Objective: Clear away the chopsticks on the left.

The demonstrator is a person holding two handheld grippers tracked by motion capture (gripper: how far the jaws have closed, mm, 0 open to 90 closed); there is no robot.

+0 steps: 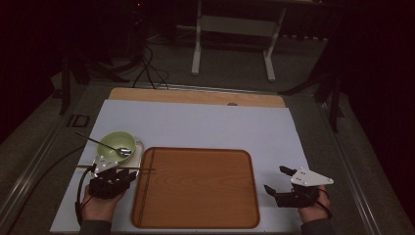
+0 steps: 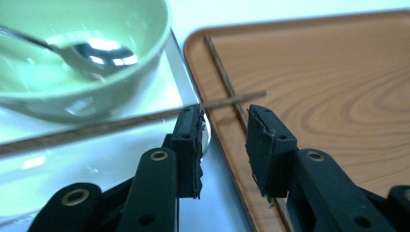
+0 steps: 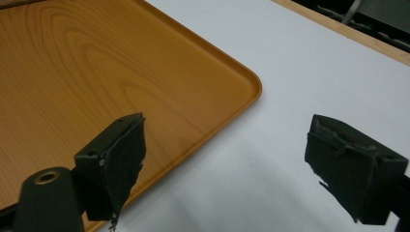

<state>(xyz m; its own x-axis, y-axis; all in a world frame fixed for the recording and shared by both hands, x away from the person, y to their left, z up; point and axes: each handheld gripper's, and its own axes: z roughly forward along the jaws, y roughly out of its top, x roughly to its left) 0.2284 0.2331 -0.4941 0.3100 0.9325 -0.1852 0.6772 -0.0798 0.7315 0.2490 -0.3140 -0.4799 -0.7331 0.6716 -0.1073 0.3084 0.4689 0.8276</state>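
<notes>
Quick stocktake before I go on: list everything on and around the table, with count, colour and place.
tray: one, brown wood-grain, centre of the mat.
chopsticks: two, dark brown; one lying along the tray's left edge, one crossing in front of the left tool, lying across the tray rim.
bowl: one, pale green, left of the tray, on a clear dish.
spoon: one, silver, head in the bowl, handle pointing left.
clear dish: one, under the bowl.
mat: one, white, over a wooden tabletop.
stand: one, white, on the floor beyond the table.
left tool: black, jaws apart, near the tray's left rim.
right tool: black, jaws wide apart, right of the tray.
</notes>
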